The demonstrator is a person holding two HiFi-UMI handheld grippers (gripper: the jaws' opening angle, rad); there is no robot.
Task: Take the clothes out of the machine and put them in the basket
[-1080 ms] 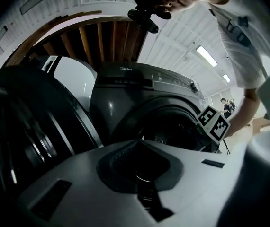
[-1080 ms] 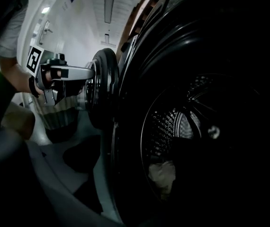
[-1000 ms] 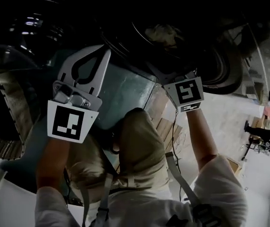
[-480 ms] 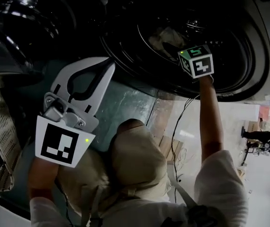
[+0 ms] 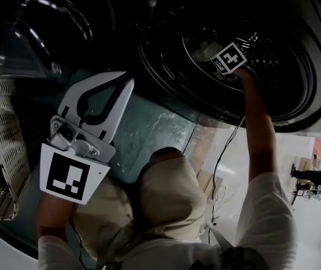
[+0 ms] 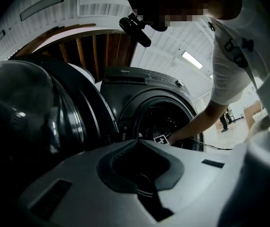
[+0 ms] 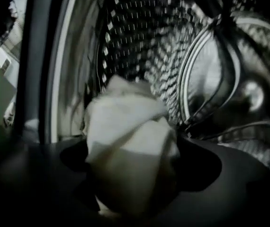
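Right gripper [image 7: 136, 151]: fingers [image 7: 26, 188] wider, astride cloth [image 7: 125, 122]

White left tool [image 5: 125, 79] (black-white marker cube [image 5: 65, 176])

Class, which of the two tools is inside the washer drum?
The right tool: it reaches into the drum, jaws just opening, with a pale cloth between them. The left tool hangs outside, shut and empty.

Pale floor [image 5: 297, 151], white panelled ceiling [image 6: 97, 4]
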